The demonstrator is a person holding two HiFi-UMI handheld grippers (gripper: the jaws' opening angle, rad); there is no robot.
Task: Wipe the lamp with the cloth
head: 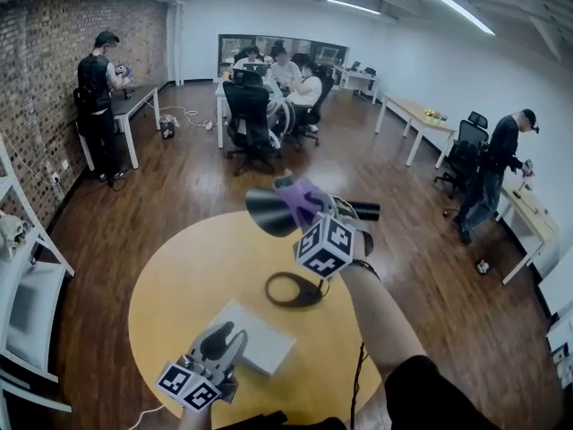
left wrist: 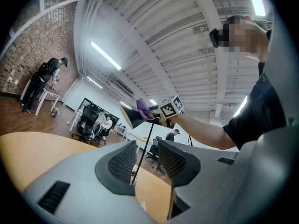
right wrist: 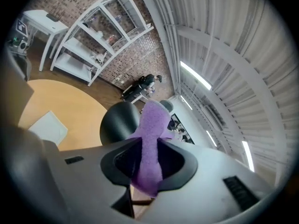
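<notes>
Spreading across the lower middle of the head view, the round yellow tabletop (head: 179, 276) carries everything. The black lamp (head: 270, 213) stands near its centre. It has a ring base, a thin stem rising toward 12 o'clock, and a cone shade whose long axis runs 9 to 3 o'clock, with the wide mouth at the 9 o'clock end. A white pad (head: 261, 343) lies flat at about 7 o'clock from the base.

The left hand-held gripper (head: 224, 339) hovers over that pad's near edge. Its jaws are narrowly apart with nothing pressed between them, and the stem only shows far off through their gap. The right hand-held gripper (head: 306, 206) is raised at the shade's narrow end, jaws clamped on the purple cloth (head: 300, 195), which sticks out past the tips.

From those tips the shade lies at roughly 10 o'clock, just beside the cloth. Whether the two touch I cannot tell. The right hand is much the nearer, so the coming stroke probably runs along the cone toward 9 o'clock.
</notes>
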